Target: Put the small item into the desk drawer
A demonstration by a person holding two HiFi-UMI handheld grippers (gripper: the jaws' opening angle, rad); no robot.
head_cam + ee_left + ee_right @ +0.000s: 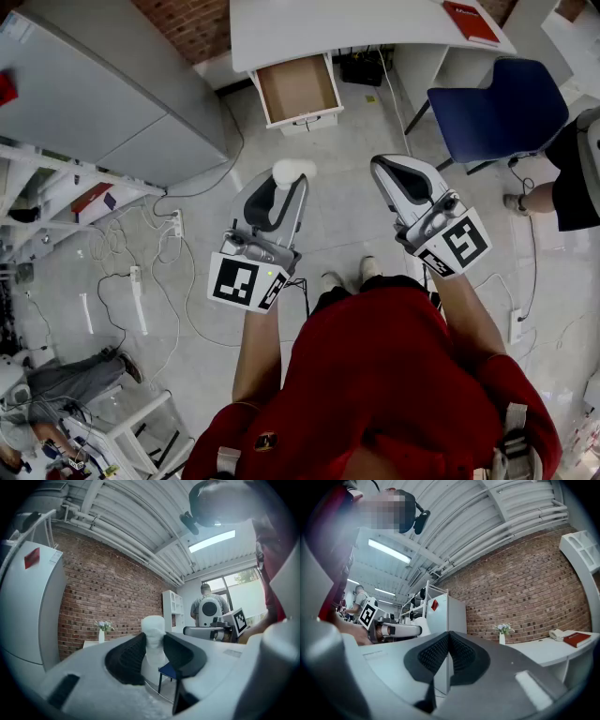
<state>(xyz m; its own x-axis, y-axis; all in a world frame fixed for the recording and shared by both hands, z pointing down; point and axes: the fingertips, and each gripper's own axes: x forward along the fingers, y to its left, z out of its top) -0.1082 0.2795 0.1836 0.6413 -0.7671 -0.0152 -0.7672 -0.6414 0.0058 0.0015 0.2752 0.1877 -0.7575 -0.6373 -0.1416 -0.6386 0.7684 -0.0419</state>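
The small item (153, 629) sits pinched between the pads of my left gripper (287, 180), the jaws closed partway onto it. Its pale, rounded top stands clear above them. I judge I carry it high and level in front of me so it cannot slip on the way to the drawer (298, 88). The drawer stands pulled out from the white desk (309, 26), well apart from both grippers, with its brown floor showing. With the drawer already open, what remains is to bring the item over it and let go.

My right gripper (386, 169) hangs just beside the left one with its jaws together and nothing between them. I think it is simply spare for now.

I cannot tell what the item is. Its lower part is hidden behind the dark pads (129, 656), and in the head view only a white lump shows at the tip. The back of the drawer is tucked under the desk top, so its depth is unclear. The desk is cut off by the upper edge. The blue chair (502, 108) and a person (572, 173) at the right edge are only partly in view.
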